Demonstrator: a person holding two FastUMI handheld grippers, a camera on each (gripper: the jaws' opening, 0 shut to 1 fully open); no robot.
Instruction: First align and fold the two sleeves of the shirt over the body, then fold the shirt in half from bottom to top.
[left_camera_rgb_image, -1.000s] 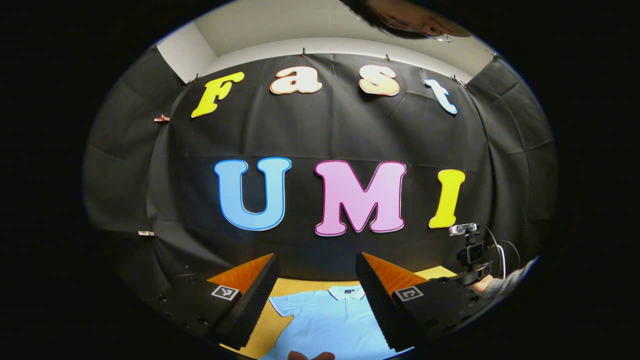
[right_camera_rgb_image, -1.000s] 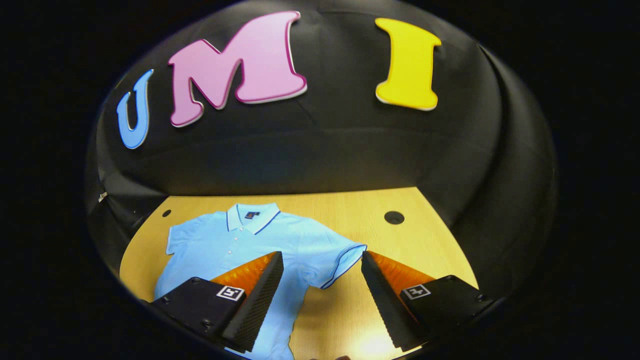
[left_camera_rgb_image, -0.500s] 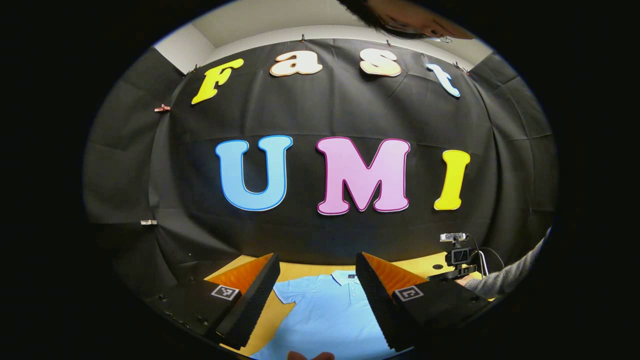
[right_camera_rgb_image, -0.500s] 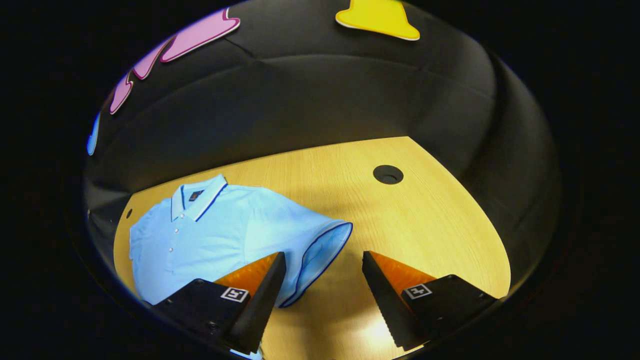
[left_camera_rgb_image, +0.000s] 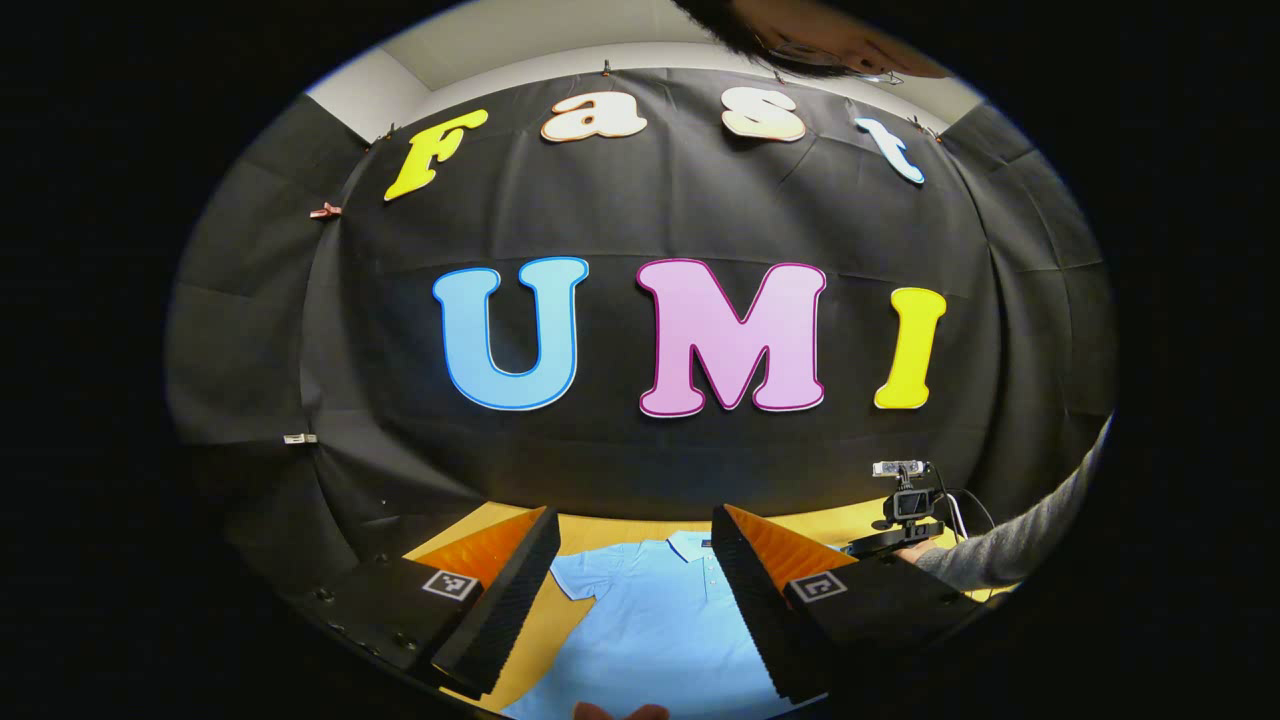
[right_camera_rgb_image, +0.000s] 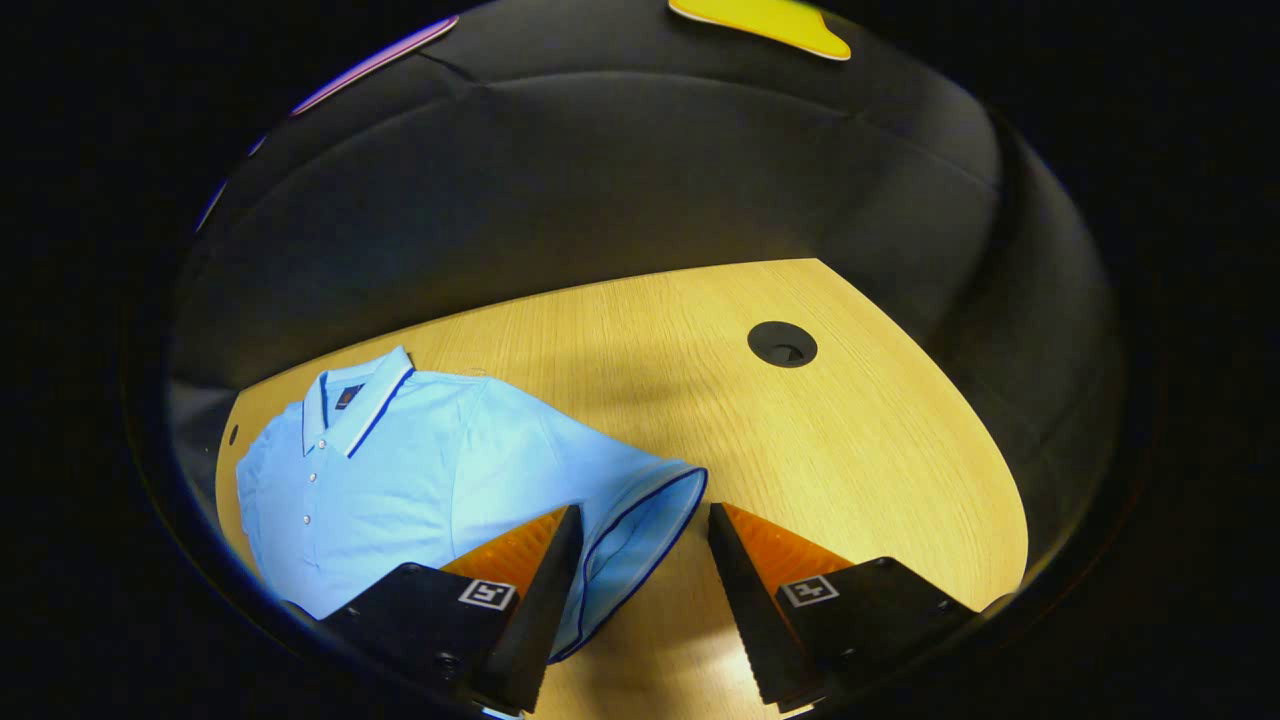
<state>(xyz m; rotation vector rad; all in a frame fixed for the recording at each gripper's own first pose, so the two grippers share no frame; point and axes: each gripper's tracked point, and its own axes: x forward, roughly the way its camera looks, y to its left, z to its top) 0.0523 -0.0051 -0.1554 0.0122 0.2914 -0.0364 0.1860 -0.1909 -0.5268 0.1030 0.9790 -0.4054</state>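
Note:
A light blue polo shirt (right_camera_rgb_image: 420, 480) with dark-trimmed collar lies flat on the wooden table (right_camera_rgb_image: 860, 450), collar toward the wall. Its sleeve cuff (right_camera_rgb_image: 640, 535) lies between the fingers of my right gripper (right_camera_rgb_image: 643, 510), which is open and low over the table, with no finger pressing the cloth. My left gripper (left_camera_rgb_image: 634, 512) is open and held higher, with the shirt (left_camera_rgb_image: 650, 620) below and beyond it. In the left gripper view the right gripper (left_camera_rgb_image: 900, 520) appears farther off at the right, held by a hand in a grey sleeve (left_camera_rgb_image: 1020, 545).
A round cable hole (right_camera_rgb_image: 782, 343) sits in the table to the right of the shirt, with bare wood around it. A smaller hole (right_camera_rgb_image: 232, 434) is near the table's left edge. Black cloth walls close the back and sides. A person's head (left_camera_rgb_image: 810, 35) shows at the top.
The right gripper has dropped lower and moved in on the sleeve cuff, which now lies between its fingers; its jaws have narrowed a little. The left gripper has barely shifted.

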